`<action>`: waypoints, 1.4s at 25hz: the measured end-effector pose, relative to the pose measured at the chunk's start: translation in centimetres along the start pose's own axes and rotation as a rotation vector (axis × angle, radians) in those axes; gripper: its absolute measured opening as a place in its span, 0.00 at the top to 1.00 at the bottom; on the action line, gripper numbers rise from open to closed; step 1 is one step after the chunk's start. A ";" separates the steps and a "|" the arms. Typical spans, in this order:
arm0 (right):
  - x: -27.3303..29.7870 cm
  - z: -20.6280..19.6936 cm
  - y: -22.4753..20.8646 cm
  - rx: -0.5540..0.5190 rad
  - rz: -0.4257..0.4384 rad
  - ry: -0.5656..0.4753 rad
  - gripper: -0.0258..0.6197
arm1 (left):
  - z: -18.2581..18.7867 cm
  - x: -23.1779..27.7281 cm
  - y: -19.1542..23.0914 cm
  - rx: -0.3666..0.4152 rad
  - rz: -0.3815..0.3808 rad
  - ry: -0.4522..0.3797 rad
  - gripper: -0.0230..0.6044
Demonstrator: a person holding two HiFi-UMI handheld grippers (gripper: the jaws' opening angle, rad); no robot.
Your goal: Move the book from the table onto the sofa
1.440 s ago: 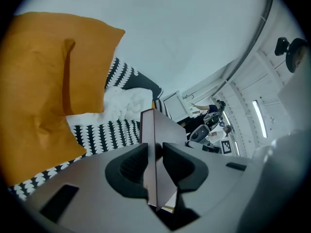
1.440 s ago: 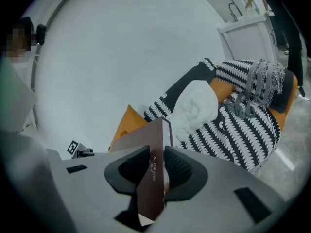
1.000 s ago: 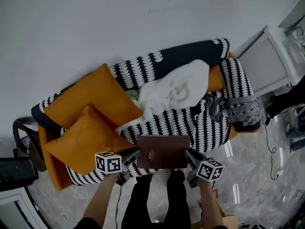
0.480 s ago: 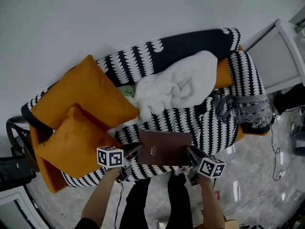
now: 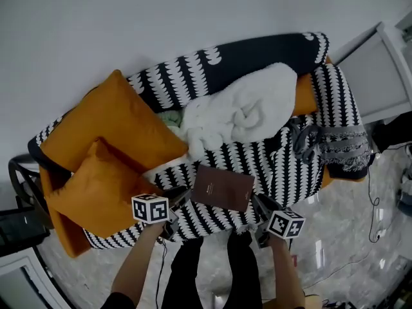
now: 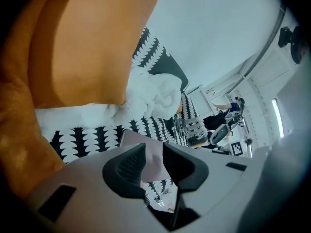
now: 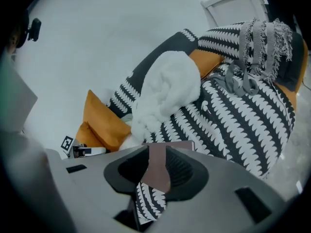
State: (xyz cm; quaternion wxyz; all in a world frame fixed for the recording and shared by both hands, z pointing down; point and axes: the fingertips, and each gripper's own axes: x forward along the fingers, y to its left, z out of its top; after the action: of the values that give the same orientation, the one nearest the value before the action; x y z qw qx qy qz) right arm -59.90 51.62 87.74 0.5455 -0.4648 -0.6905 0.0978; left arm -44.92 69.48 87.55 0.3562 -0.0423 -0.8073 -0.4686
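A dark maroon book [image 5: 222, 187] lies tilted low over the front of the black-and-white patterned sofa seat [image 5: 283, 166]; I cannot tell whether it rests on the cover. My left gripper [image 5: 182, 197] is shut on its left edge, and in the left gripper view the book [image 6: 131, 137] runs between the dark pads [image 6: 127, 166]. My right gripper [image 5: 256, 202] has the right edge between its pads. In the right gripper view the book [image 7: 177, 145] fills that gap, though those jaws are opening slightly.
Two orange cushions [image 5: 122, 127] [image 5: 96, 188] fill the sofa's left end. A white blanket [image 5: 241, 111] is bunched at mid-back, and a grey fringed throw [image 5: 335, 147] drapes the right arm. White furniture [image 5: 386, 69] stands right, a dark chair [image 5: 22, 179] left. The person's legs [image 5: 206, 269] are below.
Both grippers have sunk toward the sofa seat with the book between them. The book now sits lower and tilted against the patterned cover.
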 end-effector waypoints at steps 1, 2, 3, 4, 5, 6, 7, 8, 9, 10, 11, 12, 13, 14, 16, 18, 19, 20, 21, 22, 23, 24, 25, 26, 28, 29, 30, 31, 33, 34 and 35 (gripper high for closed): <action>-0.1 0.1 0.3 0.000 0.002 -0.003 0.78 | 0.1 -0.2 -0.2 0.004 0.001 -0.002 0.80; -0.3 0.3 0.6 -0.001 0.006 -0.005 0.78 | 0.2 -0.4 -0.5 0.009 0.000 -0.004 0.80; -0.5 0.5 1.0 -0.004 0.011 -0.007 0.78 | 0.3 -0.6 -1.0 0.016 -0.003 -0.005 0.80; -0.9 0.7 1.5 -0.009 0.016 -0.010 0.78 | 0.4 -0.8 -1.6 0.022 -0.008 -0.006 0.80; -1.3 0.9 2.1 -0.017 0.020 -0.015 0.78 | 0.4 -1.1 -2.3 0.028 -0.016 -0.008 0.80; -1.8 1.2 2.8 -0.028 0.022 -0.025 0.79 | 0.4 -1.5 -3.1 0.032 -0.026 -0.010 0.80; -2.4 1.3 3.5 -0.038 0.023 -0.037 0.83 | 0.4 -1.9 -3.8 0.034 -0.035 -0.013 0.80; -2.9 1.4 4.2 -0.047 0.024 -0.048 0.86 | 0.4 -2.3 -4.5 0.036 -0.042 -0.019 0.81; -3.4 1.5 4.8 -0.053 0.027 -0.057 0.87 | 0.4 -2.6 -5.0 0.040 -0.046 -0.026 0.83; -3.7 1.6 5.3 -0.055 0.033 -0.064 0.88 | 0.5 -2.9 -5.5 0.046 -0.048 -0.034 0.85; -4.0 1.7 5.7 -0.057 0.040 -0.070 0.89 | 0.6 -3.2 -5.9 0.053 -0.049 -0.041 0.87; -4.3 1.8 6.1 -0.059 0.045 -0.074 0.89 | 0.8 -3.4 -6.4 0.060 -0.052 -0.046 0.88; -4.6 1.8 6.5 -0.063 0.049 -0.077 0.90 | 0.9 -3.7 -6.9 0.066 -0.055 -0.050 0.89; -4.9 1.9 6.9 -0.069 0.052 -0.079 0.91 | 0.9 -4.1 -7.5 0.071 -0.059 -0.055 0.89; -6.0 2.1 8.1 -0.089 0.063 -0.088 0.92 | 1.0 -5.0 -9.0 0.085 -0.065 -0.068 0.91; -7.3 2.8 9.9 -0.113 0.082 -0.110 0.92 | 1.5 -6.0 -11.0 0.117 -0.068 -0.088 0.92; -8.0 3.4 10.8 -0.127 0.094 -0.124 0.92 | 1.8 -6.6 -12.1 0.139 -0.069 -0.100 0.93; -8.8 3.9 11.8 -0.141 0.105 -0.136 0.92 | 2.1 -7.2 -13.3 0.161 -0.072 -0.111 0.93; -9.7 4.2 12.9 -0.156 0.116 -0.145 0.92 | 2.2 -7.9 -14.6 0.178 -0.076 -0.121 0.94; -10.7 4.5 14.0 -0.174 0.125 -0.152 0.92 | 2.3 -8.8 -15.9 0.190 -0.083 -0.132 0.94; -11.7 4.9 15.1 -0.194 0.136 -0.159 0.92 | 2.4 -9.7 -17.1 0.201 -0.090 -0.144 0.94; -12.7 5.3 16.2 -0.215 0.147 -0.167 0.92 | 2.7 -10.5 -18.4 0.214 -0.098 -0.158 0.94; -13.7 5.7 17.4 -0.238 0.159 -0.177 0.92 | 3.0 -11.4 -19.7 0.232 -0.103 -0.174 0.94; -14.7 6.2 18.6 -0.264 0.171 -0.188 0.92 | 3.3 -12.3 -21.0 0.255 -0.107 -0.192 0.94; -16.6 7.1 21.0 -0.322 0.194 -0.212 0.92 | 4.2 -13.9 -23.5 0.306 -0.110 -0.229 0.94; -17.4 7.5 22.2 -0.350 0.204 -0.225 0.92 | 4.6 -14.7 -24.6 0.328 -0.114 -0.248 0.94; -18.2 7.9 23.3 -0.373 0.214 -0.237 0.92 | 5.0 -15.4 -25.7 0.348 -0.118 -0.266 0.94; -18.9 8.3 24.3 -0.391 0.224 -0.250 0.92 | 5.4 -16.1 -26.8 0.366 -0.123 -0.282 0.94; -20.3 8.8 26.1 -0.417 0.241 -0.273 0.92 | 5.8 -17.5 -28.7 0.398 -0.131 -0.310 0.94; -21.0 9.0 26.9 -0.429 0.247 -0.285 0.92 | 6.0 -18.1 -29.6 0.413 -0.134 -0.322 0.94; -21.7 9.1 27.7 -0.439 0.253 -0.296 0.92 | 6.1 -18.8 -30.4 0.426 -0.136 -0.334 0.94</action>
State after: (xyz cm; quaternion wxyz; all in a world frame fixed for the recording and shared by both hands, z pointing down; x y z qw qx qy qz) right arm -53.38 53.98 52.03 0.3084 -0.6350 -0.7037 0.0801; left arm -46.45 62.32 52.08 0.1867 0.0112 -0.9362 -0.2977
